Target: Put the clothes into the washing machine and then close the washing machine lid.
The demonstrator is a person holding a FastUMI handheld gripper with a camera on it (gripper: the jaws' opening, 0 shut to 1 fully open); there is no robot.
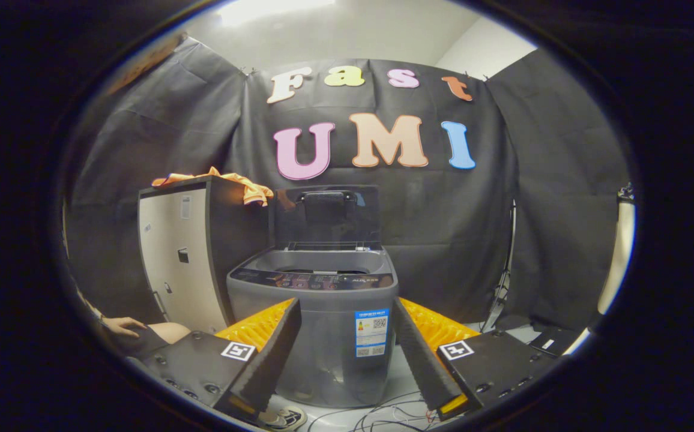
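Clothes: crumpled orange cloth garment (227,183) lying on top of the tall cream-and-black cabinet (188,264), one end hanging over the edge nearest the washer.
Hand-held gripper: hand-held gripper (346,327) with black foam-faced fingers (275,354) and orange ribbed backs, spread wide apart, holding nothing.
Washing machine: grey top-loading plastic washing machine (323,336) standing just ahead of the fingers, seen between them; well apart from the garment above.
Lid: dark hinged washer lid (326,216) raised upright, drum opening exposed.
Cabinet: just beside the washer.
Floor: thin wires (383,417) trailing on the floor at the washer's base.
Person: a hand (122,326) resting low beside the cabinet.
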